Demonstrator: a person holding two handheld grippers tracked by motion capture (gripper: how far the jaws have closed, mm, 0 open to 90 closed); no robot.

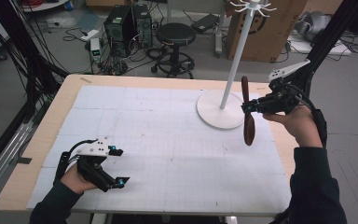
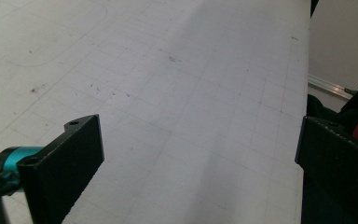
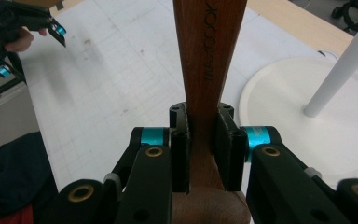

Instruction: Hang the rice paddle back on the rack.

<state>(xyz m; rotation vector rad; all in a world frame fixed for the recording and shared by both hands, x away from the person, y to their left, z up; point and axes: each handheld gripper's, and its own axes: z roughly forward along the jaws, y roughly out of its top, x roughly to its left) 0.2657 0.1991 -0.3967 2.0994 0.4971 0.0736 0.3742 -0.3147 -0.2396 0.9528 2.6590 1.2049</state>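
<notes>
We see the right gripper [image 1: 251,108] clamped on a wooden spoon [image 1: 247,113] above the tabletop [image 1: 168,140]; left gripper [image 1: 119,165] jaws apart at near left.

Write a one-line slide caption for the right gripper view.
Right hand-held gripper clamps a wooden utensil beside the white stand base.

Lab or test workshop, not a home. Counter [image 1: 37,154] of pale wood carries a white gridded mat [image 1: 168,144]. Behind it, bare grey floor [image 1: 51,51] with 2 computer towers [image 1: 128,23], loose cables [image 1: 23,70], a power strip [image 1: 89,34], a black stool [image 1: 175,35], a cardboard box [image 1: 270,28].
</notes>
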